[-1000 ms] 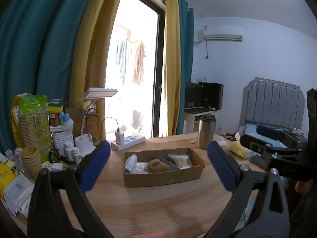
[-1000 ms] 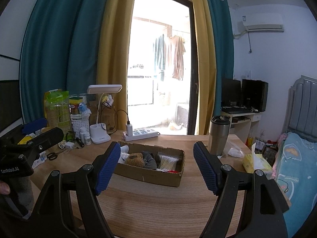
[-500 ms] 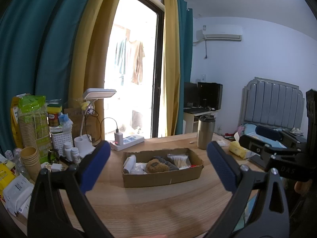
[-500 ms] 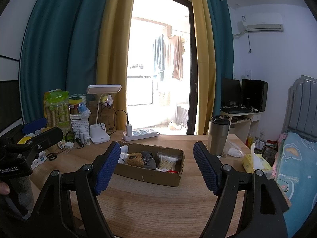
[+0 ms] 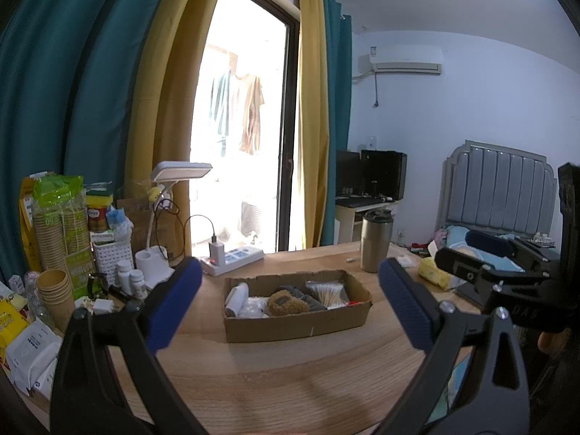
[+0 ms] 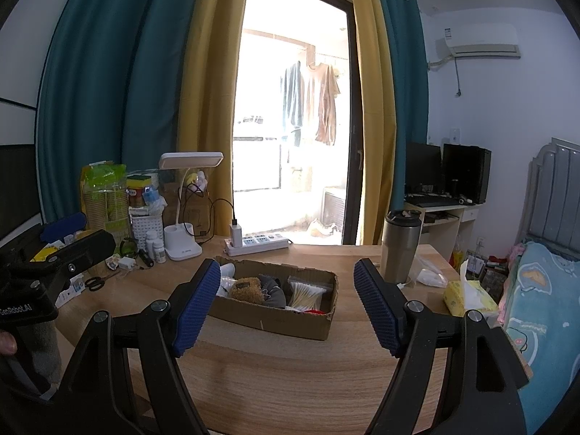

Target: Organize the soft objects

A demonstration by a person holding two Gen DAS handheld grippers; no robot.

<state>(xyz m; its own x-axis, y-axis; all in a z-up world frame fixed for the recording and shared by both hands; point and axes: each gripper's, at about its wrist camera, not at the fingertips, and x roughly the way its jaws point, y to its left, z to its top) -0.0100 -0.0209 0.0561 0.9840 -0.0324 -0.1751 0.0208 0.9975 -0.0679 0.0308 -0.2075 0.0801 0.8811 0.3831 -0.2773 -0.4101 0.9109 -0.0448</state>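
Right now both grippers are hovering side by side above the near edge of the wooden table (image 5: 290, 373), each pointing toward the cardboard box (image 5: 297, 324) that is sitting in the middle of the tabletop. The left gripper (image 5: 290, 308) is standing with its blue pads (image 5: 170, 306) wide apart and nothing between them; the right gripper (image 6: 286, 306) is showing the same wide gap, also empty. Neither one is touching the box.

Inside the box, a brown fuzzy toy (image 6: 247, 289) is lying near the middle, leaning against a dark grey bundle of cloth (image 6: 273, 290). A white roll (image 5: 236, 295) is resting at the left end, and a clear pack of what are probably cotton swabs (image 6: 306, 291) (the wrapper is glaring a little) is lying at the right end.

Beyond the box, a white power strip (image 6: 255, 244) is sitting near the far edge, a white desk lamp (image 6: 183, 246) is standing to its left, and a steel tumbler (image 6: 400, 246) is standing upright to the right of the box. A yellow tissue pack (image 6: 467, 299) is lying near the table's right edge, well apart from the box.
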